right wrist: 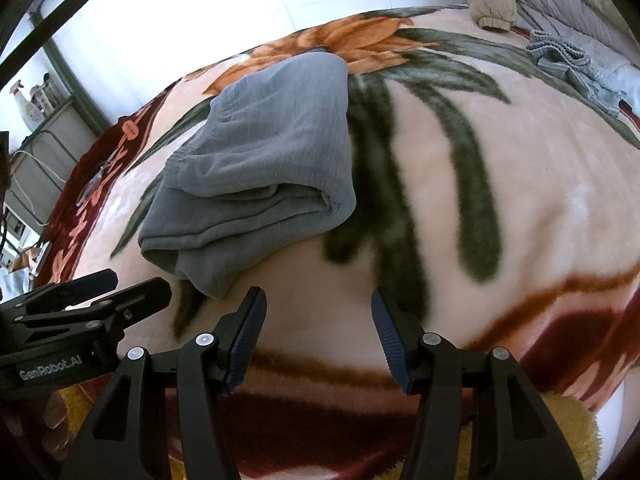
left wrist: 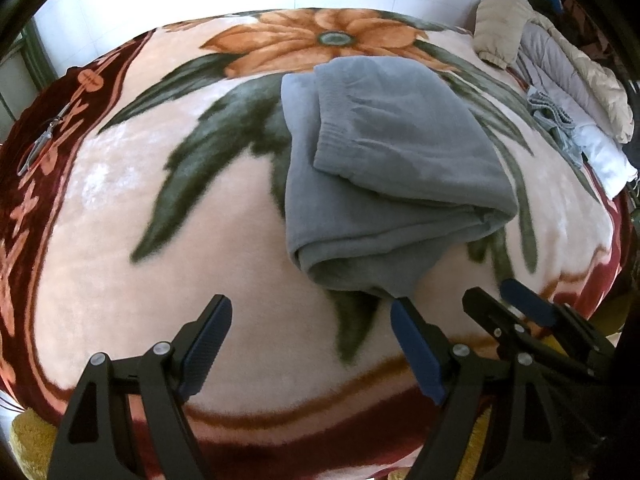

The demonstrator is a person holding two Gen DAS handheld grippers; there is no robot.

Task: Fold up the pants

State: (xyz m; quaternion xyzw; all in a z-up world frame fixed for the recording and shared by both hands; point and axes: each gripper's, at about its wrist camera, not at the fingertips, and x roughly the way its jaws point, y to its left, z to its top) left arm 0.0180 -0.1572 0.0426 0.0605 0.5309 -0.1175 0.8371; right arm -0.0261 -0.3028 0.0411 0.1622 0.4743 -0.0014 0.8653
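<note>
While the left wrist camera looked down over the bed, the grey pants [left wrist: 384, 168] lay folded into a thick bundle on the floral blanket [left wrist: 160, 240], over the dark green leaves and just below the big orange flower [left wrist: 320, 40]. Its elastic waistband showed on the top layer, and its rolled lower edge came near the fingertips. The left gripper [left wrist: 312, 312] hung above the blanket with its jaws wide apart and nothing between them, its blue pads clear of the cloth. To the right of it the right gripper [left wrist: 508, 296] stood just beside, also free of the pants. A pair of scissors [left wrist: 42, 144] lay on the dark red border at the far left, and a heap of padded jackets [left wrist: 552, 56] with a small knitted grey item [left wrist: 550, 110] filled the upper right.

From the right wrist camera, the pants [right wrist: 260, 152] sat to the upper left, stacked layers showing along the near edge. The right gripper [right wrist: 318, 300] hovered over bare blanket [right wrist: 520, 184], jaws parted and empty. The left gripper [right wrist: 132, 284] reached in from the left, its tips near the lowest corner of the bundle. A spray bottle [right wrist: 26, 106] stood on a shelf by the window.
</note>
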